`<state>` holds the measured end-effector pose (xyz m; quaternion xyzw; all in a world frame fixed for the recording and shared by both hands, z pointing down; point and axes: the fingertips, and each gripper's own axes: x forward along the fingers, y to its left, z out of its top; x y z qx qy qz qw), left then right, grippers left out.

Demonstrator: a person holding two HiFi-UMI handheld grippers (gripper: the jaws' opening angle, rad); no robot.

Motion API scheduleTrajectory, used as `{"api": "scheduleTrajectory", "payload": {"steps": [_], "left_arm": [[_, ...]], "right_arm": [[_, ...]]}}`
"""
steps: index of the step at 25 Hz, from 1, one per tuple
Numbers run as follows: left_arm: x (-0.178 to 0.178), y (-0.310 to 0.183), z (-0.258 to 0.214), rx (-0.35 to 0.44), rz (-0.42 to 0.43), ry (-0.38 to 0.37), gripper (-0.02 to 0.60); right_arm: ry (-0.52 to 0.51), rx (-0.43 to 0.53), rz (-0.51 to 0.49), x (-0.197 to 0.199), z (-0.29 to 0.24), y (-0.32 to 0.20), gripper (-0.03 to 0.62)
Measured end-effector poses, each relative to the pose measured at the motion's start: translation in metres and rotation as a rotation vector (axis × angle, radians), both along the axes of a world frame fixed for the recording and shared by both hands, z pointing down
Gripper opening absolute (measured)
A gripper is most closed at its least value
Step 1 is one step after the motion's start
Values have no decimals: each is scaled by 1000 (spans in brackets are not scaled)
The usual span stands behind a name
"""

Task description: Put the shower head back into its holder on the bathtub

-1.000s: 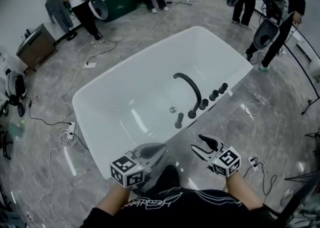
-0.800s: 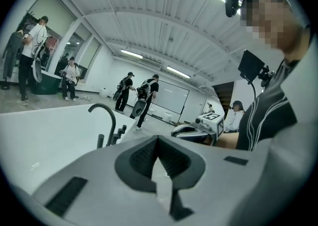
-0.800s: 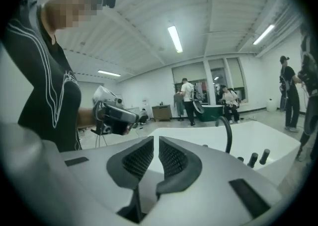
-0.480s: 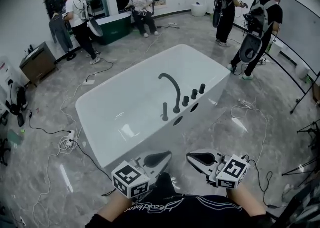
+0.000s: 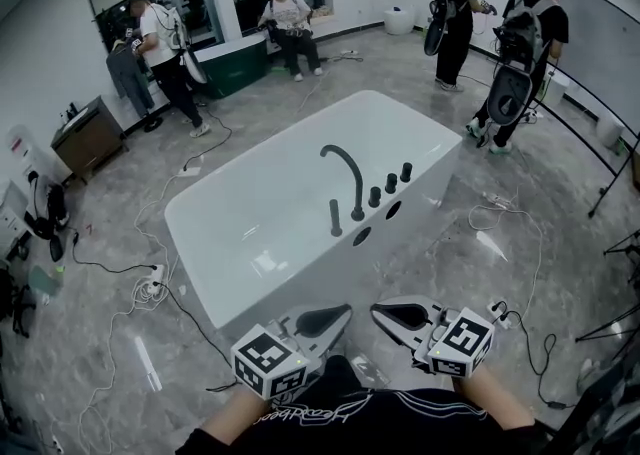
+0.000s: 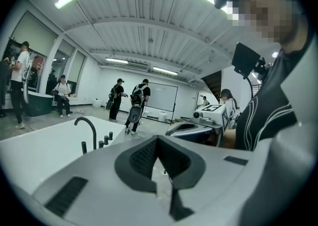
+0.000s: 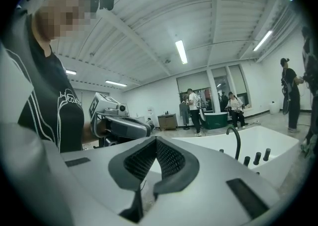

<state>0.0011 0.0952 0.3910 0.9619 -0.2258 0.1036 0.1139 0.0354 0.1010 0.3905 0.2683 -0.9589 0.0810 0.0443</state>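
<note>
Holds left gripper (image 5: 338,314) and right gripper (image 5: 383,314) at bottom centre, jaws pressed together on nothing. Finds shower head (image 5: 335,218) upright on bathtub (image 5: 290,288) rim, mid-frame, just left of curved faucet (image 5: 355,188).

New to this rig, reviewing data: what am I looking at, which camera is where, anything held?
No robot: a person holds a two-finger gripper in each hand. The head view looks down from a head camera at the left gripper and right gripper, both shut and empty, near a white bathtub. On its rim stand a curved black tap, three knobs and a slim black wand, probably the shower head. The two gripper views come from cameras riding on each gripper.
</note>
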Motion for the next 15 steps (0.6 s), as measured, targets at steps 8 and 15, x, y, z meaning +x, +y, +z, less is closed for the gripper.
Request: {"api": "scheduleTrajectory", "payload": {"steps": [8,15], "left_arm": [[2,11,-1,-8,13,3,5],[9,21,-3,-18,38,9,5]], "right_arm": [[-25,13,18,3,-7,14,12],[-88,-6,26,8,-11,27,12]]}}
